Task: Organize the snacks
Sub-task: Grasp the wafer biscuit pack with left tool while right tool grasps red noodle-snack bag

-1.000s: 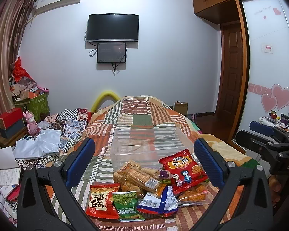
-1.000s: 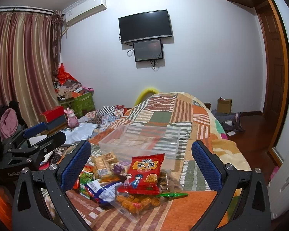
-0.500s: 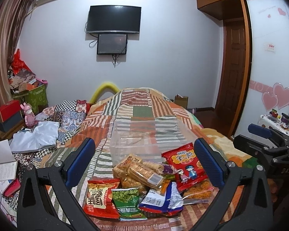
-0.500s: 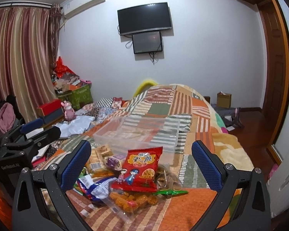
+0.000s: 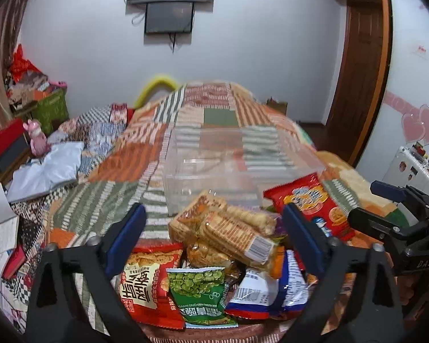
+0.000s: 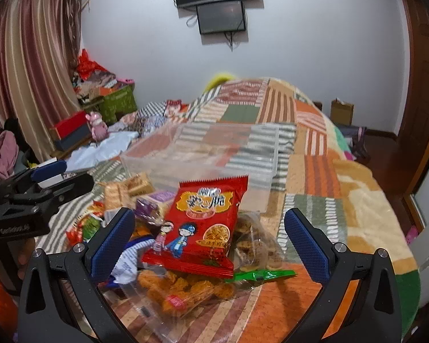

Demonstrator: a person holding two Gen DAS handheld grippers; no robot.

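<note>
A heap of snack packets lies on the patchwork quilt (image 5: pixel 223 114). Behind the heap stands a clear plastic bin (image 5: pixel 237 165), nothing in it. My left gripper (image 5: pixel 214 237) hangs low over the heap with its jaws closing. A cracker pack (image 5: pixel 231 231) lies between its blue pads, and they do not press on it. In front lie a green pea packet (image 5: pixel 200 294) and a red-orange packet (image 5: pixel 148 280). My right gripper (image 6: pixel 208 243) is open over a red cartoon packet (image 6: pixel 203 223) that leans toward the bin (image 6: pixel 208 154). A bag of orange fried pieces (image 6: pixel 186 285) lies under that packet.
Left of the bed are clothes (image 5: pixel 45 171), a pink toy (image 5: pixel 35 137), a red box (image 5: pixel 5 140) and a green box (image 5: pixel 50 108). A wooden door (image 5: pixel 357 65) stands at the right. A green clip (image 6: pixel 260 274) lies by the heap.
Both grippers have come down and closer to the snack heap, which looks larger now. The left jaws stand narrower than before. The right jaws are as wide as before.
</note>
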